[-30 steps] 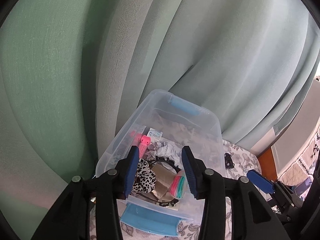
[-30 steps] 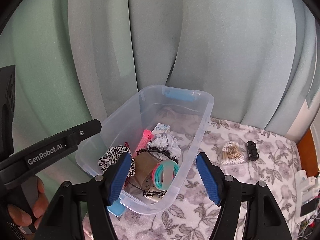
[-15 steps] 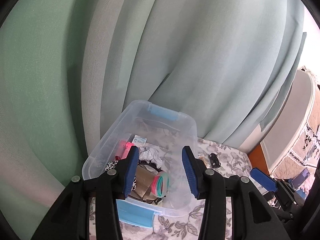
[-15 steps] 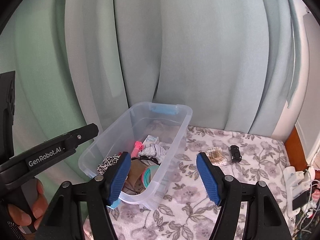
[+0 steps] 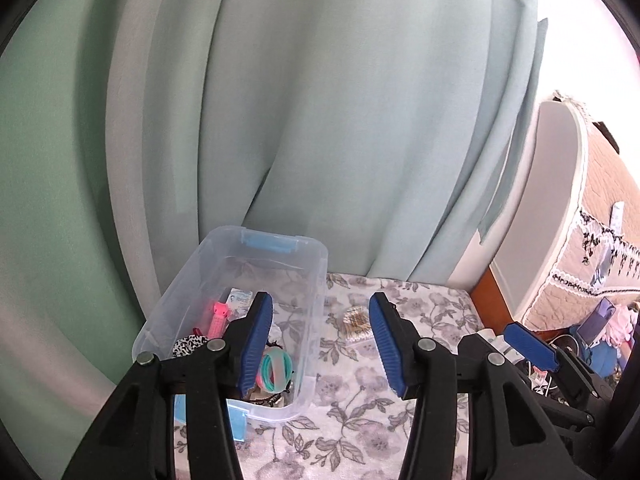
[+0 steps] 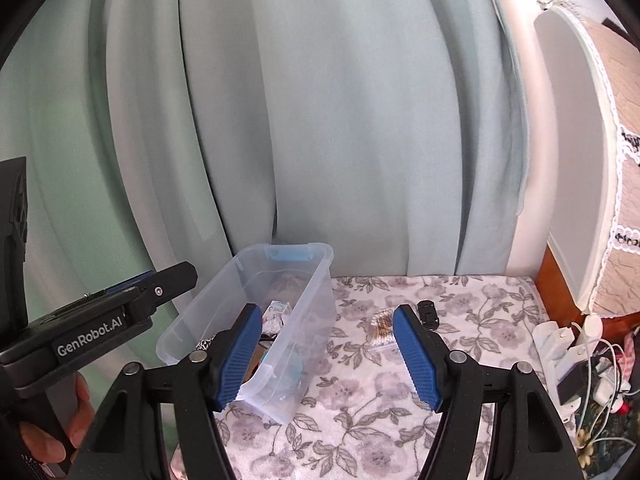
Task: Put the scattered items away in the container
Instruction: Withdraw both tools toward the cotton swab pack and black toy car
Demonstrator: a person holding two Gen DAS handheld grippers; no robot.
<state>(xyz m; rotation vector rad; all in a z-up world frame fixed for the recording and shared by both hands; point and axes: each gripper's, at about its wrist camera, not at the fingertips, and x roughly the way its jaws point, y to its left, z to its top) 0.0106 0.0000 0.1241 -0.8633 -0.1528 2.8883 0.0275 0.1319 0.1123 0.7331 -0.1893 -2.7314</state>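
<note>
Above the flowered cloth (image 5: 360, 412), I hold both claws released and empty; the left gripper (image 5: 322, 344) has just been opening beside the clear bin (image 5: 316, 280), the right gripper (image 6: 324, 354) wider.

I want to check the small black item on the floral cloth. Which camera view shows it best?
The right wrist view: the black item lies in plain sight beyond the right claw. In the left wrist view it does not show; the left claw probably hides it.

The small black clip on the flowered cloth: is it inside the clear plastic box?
No, the black clip lies outside the clear box.
</note>
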